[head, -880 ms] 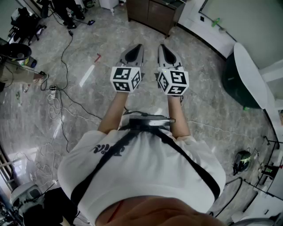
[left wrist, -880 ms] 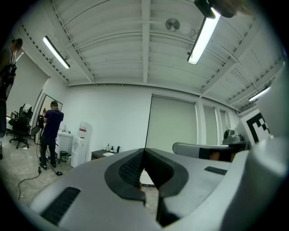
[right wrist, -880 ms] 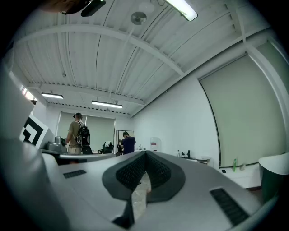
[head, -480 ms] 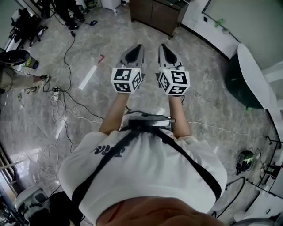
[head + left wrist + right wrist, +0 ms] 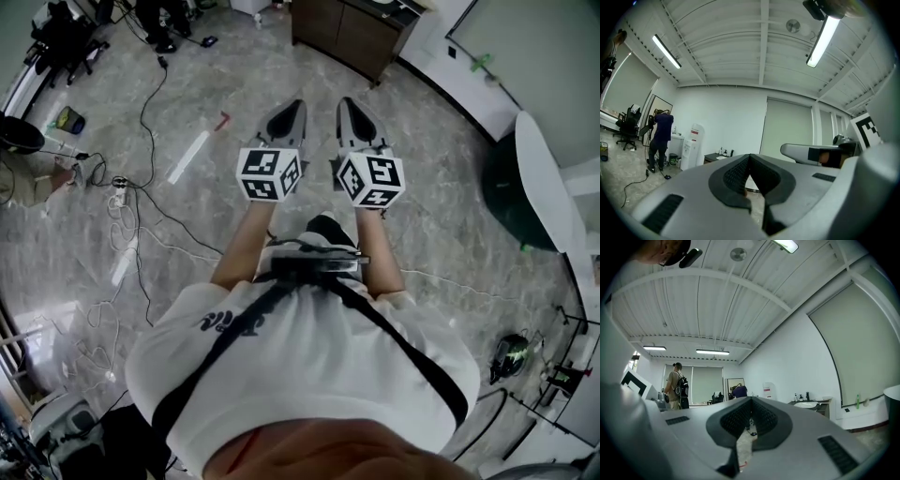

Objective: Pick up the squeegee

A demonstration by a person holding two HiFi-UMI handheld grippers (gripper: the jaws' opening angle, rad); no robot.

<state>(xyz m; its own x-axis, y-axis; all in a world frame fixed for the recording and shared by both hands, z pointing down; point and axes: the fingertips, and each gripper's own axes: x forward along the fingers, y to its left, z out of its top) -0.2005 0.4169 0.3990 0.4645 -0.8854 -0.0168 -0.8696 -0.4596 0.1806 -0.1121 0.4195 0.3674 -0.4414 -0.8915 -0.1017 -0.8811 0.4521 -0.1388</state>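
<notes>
Marble floor (image 5: pixel 441 234) beneath two closed grippers: left gripper (image 5: pixel 297 103), right gripper (image 5: pixel 343 101).

Grey marble floor (image 5: pixel 441 234). Black cable (image 5: pixel 142 117) runs at 10–11 o'clock. White cables (image 5: pixel 117 220) and a power strip (image 5: pixel 117 182) at 9. White strip (image 5: pixel 187 157) and small red piece (image 5: pixel 221 120) at 11. Dark wood cabinet (image 5: pixel 352 37) stands at 12.

Left gripper (image 5: pixel 293 105) and right gripper (image 5: pixel 347 103): matt grey plastic shells, black finely dimpled rubbery pads (image 5: pixel 735 176), and matt white cubes (image 5: pixel 268 173) with black print. The floor (image 5: pixel 441 234) below them is glossy marble-look stone, and the cabinet (image 5: pixel 345 33) ahead is dark wood with a dull sheen. Behind the grippers, the shirt (image 5: pixel 309 347) is white cloth with a black woven strap (image 5: pixel 217 349).
</notes>
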